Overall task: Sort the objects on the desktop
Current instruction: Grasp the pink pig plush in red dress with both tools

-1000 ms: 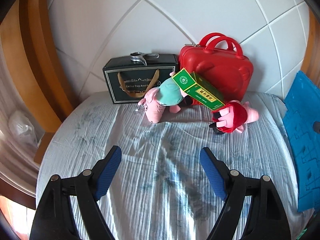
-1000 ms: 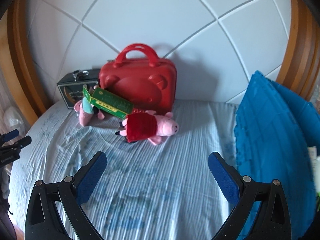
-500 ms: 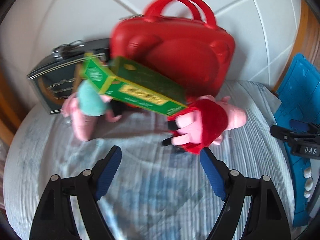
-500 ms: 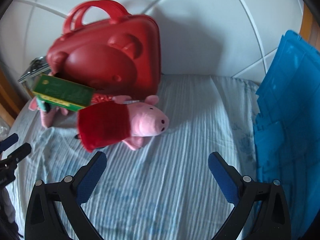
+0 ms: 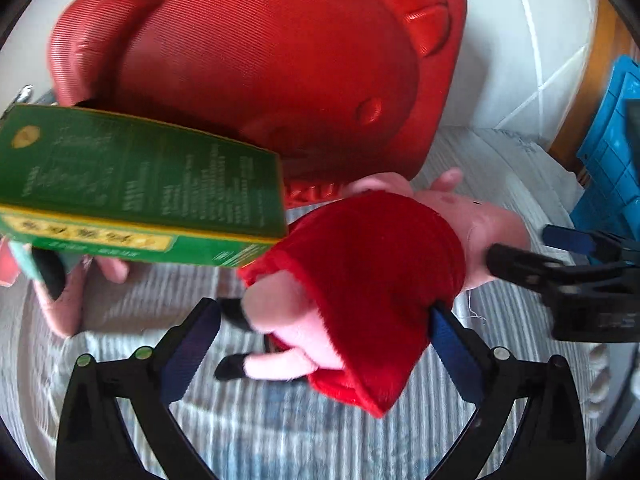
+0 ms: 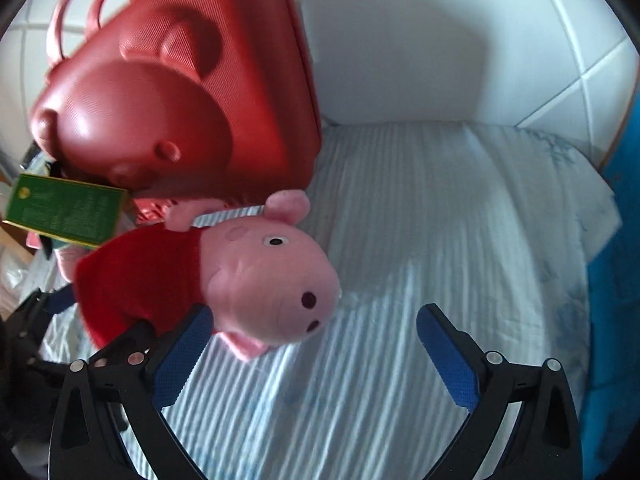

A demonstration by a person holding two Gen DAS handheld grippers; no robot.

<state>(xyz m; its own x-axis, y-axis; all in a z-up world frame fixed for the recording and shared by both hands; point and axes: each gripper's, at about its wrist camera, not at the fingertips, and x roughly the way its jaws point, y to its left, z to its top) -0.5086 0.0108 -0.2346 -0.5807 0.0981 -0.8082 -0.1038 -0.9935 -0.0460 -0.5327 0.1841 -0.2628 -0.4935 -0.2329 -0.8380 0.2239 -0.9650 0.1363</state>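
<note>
A pink pig plush in a red dress lies on the striped cloth in front of a red case. My left gripper is open, its jaws on either side of the plush's dress and legs. My right gripper is open at the plush's head, its left pad touching under the snout. A green box leans against the case, resting on a second pig plush. The right gripper also shows in the left wrist view.
A blue foam mat stands at the right edge. A white panelled wall is behind the case. The striped cloth stretches right of the plush.
Both grippers have moved in close to the red-dressed plush. The left now straddles its body and the right has reached its head. Both jaws stayed open.
</note>
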